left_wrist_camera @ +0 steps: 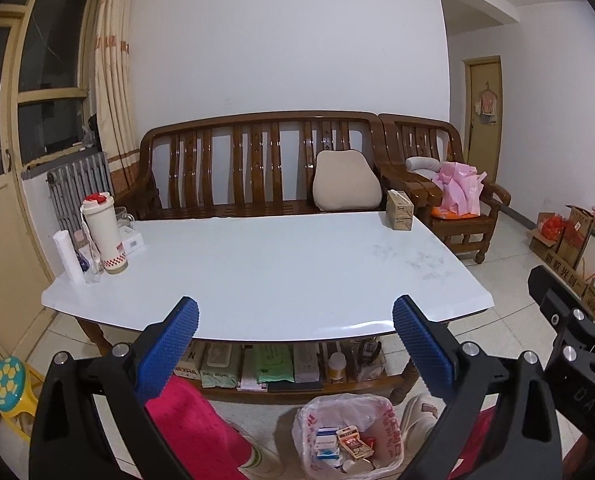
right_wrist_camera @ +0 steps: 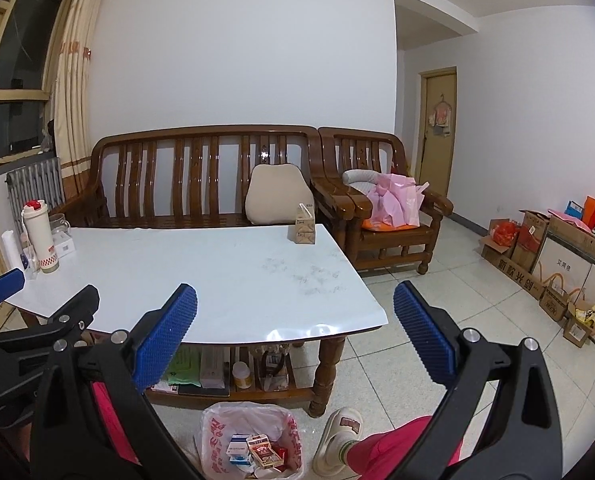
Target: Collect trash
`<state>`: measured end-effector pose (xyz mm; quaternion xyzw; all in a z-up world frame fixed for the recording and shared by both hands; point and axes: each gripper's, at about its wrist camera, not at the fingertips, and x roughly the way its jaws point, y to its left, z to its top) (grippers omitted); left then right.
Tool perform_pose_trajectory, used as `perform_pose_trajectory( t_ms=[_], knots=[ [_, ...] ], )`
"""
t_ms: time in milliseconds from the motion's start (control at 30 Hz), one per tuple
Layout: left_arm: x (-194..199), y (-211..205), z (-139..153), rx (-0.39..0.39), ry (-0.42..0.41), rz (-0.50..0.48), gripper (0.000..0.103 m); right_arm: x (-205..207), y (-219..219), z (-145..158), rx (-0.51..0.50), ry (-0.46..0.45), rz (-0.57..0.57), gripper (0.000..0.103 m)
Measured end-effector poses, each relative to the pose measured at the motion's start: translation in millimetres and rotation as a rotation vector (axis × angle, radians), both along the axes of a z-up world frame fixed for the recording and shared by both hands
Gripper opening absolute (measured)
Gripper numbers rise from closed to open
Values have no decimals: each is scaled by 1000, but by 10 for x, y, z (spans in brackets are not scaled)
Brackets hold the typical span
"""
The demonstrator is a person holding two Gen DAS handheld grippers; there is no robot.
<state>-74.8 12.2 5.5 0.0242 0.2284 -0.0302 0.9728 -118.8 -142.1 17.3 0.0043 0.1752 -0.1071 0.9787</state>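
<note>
Both the left gripper [left_wrist_camera: 295, 344] and right gripper [right_wrist_camera: 295, 340] are hanging wide apart and empty, while small cardboard boxes [left_wrist_camera: 347, 446] are sitting at bottom middle in the plastic-lined trash bin [left_wrist_camera: 305, 428] — light, crushable, best pinched across flat sides.

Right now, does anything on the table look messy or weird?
Yes: grey smudges dirty the white tabletop near its right front corner. The thermos and the small carton stand upright; nothing is spilled.

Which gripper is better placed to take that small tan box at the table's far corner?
Right, probably. The tan box sits toward the right gripper side; both it and the left gripper are open and empty.
</note>
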Motion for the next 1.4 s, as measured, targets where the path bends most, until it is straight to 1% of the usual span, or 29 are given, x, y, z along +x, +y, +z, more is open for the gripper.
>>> perform_pose_trajectory(
  t_ms=[100,433,533,633,867,1400],
  knots=[
    [11,42,-3,-28,7,0,95,20,21,4,-4,5,0,96],
    [72,79,-38,-33,29,11,95,74,85,6,-18,22,-1,96],
    [85,90,-41,-30,32,12,95,75,93,7,-23,21,-4,96],
    [80,93,-40,-17,17,20,95,80,94,9,-25,22,-3,96],
    [88,140,-62,-28,29,12,95,86,93,2,-29,20,0,96],
    [93,172,-90,-15,25,7,95,90,52,-10,-18,24,13,96]
  ],
)
